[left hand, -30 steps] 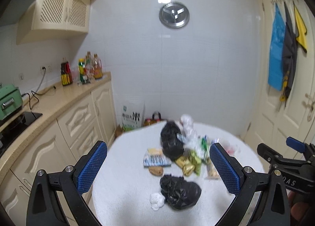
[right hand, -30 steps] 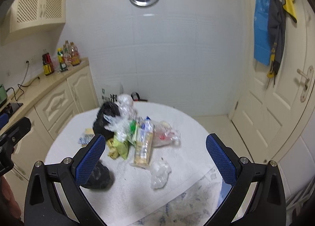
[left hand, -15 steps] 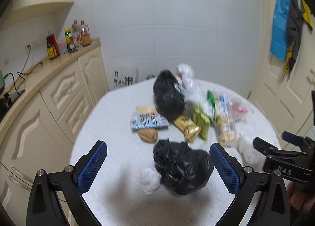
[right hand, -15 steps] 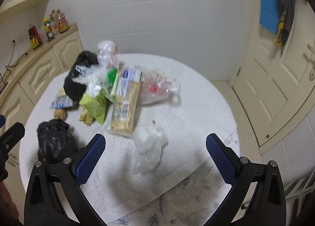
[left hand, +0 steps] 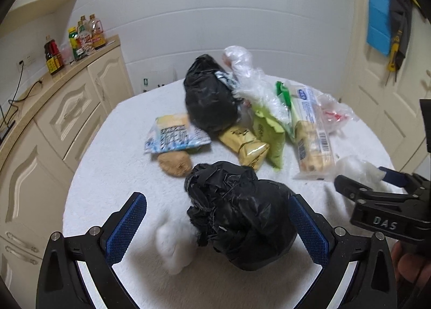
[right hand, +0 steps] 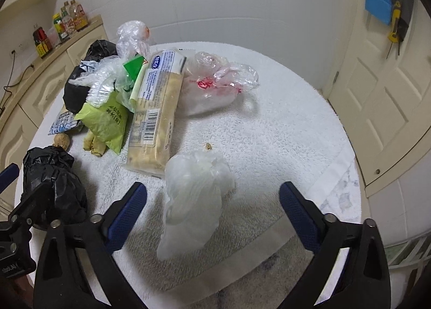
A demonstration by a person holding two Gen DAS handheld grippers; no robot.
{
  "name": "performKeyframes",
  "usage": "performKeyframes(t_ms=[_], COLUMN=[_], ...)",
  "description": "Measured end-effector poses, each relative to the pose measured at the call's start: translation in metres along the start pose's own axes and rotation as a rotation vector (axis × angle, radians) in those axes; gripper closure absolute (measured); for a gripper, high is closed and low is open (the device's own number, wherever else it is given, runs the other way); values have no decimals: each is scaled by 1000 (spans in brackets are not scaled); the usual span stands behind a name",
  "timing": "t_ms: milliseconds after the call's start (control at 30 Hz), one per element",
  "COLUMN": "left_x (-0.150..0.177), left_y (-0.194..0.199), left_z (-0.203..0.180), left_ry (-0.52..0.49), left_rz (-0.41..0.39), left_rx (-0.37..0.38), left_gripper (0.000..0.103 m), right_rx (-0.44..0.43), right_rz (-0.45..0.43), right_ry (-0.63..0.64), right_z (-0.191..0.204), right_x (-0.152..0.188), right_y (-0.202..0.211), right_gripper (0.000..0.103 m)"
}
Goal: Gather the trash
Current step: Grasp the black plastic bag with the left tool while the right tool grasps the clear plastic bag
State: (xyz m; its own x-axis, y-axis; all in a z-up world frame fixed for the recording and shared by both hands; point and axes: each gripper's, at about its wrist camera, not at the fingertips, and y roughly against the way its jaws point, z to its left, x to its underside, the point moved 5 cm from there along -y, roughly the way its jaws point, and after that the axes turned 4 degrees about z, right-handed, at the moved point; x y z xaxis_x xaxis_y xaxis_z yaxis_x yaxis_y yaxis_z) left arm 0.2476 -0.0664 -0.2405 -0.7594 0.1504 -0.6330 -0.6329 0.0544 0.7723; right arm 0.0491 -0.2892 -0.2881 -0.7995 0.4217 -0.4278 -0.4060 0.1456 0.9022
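Observation:
Trash lies on a round table under a white towel [left hand: 113,163]. My left gripper [left hand: 218,225] is open, its jaws on either side of a crumpled black bag [left hand: 242,217] and a white tissue wad [left hand: 173,241]. My right gripper [right hand: 212,209] is open around a white plastic bag [right hand: 194,201]; it also shows in the left wrist view [left hand: 358,167]. Farther back lie a larger black bag [left hand: 208,101], a long cracker pack [right hand: 157,109], green [right hand: 107,120] and gold [left hand: 243,144] wrappers, a blue-white packet [left hand: 173,135], a brown lump [left hand: 175,165] and clear bags [right hand: 215,80].
Cream kitchen cabinets [left hand: 62,109] with a counter carrying sauce bottles [left hand: 80,37] run along the left. A white door [right hand: 388,74] stands at the right, with blue and dark cloths [left hand: 388,10] hanging on it. The table's front right edge [right hand: 350,196] drops off near my right gripper.
Both grippers have moved forward and down toward the table. The near black bag now sits between my left jaws and the white plastic bag between my right jaws. Both stay open.

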Motion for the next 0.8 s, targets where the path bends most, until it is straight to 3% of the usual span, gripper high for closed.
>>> performKeyframes(t_ms=[133,267,367,500,800], left_x=[-7,-10,-11,-12,0], left_y=[-17,-29,-38,-45,-24], left_z=[-11,-21,-30,-38,-20], left_ry=[-48,-85,-101,-131,-48], left_rz=[11,25,44,32,8], left_rx=[16,38,82,62,137], left_gripper=[0,7,26,30,38], right_rx=[12,7,-9,-34,-113], right_rz=[29,20,20,14,-1], right_ry=[17,11,3,-17,-52], right_z=[-5,-15,-23,-30,-37], right_x=[-2,-1,-1,0,8], right_y=[-9,-4,-2,0,7], right_gripper=[37,52,52,53,53])
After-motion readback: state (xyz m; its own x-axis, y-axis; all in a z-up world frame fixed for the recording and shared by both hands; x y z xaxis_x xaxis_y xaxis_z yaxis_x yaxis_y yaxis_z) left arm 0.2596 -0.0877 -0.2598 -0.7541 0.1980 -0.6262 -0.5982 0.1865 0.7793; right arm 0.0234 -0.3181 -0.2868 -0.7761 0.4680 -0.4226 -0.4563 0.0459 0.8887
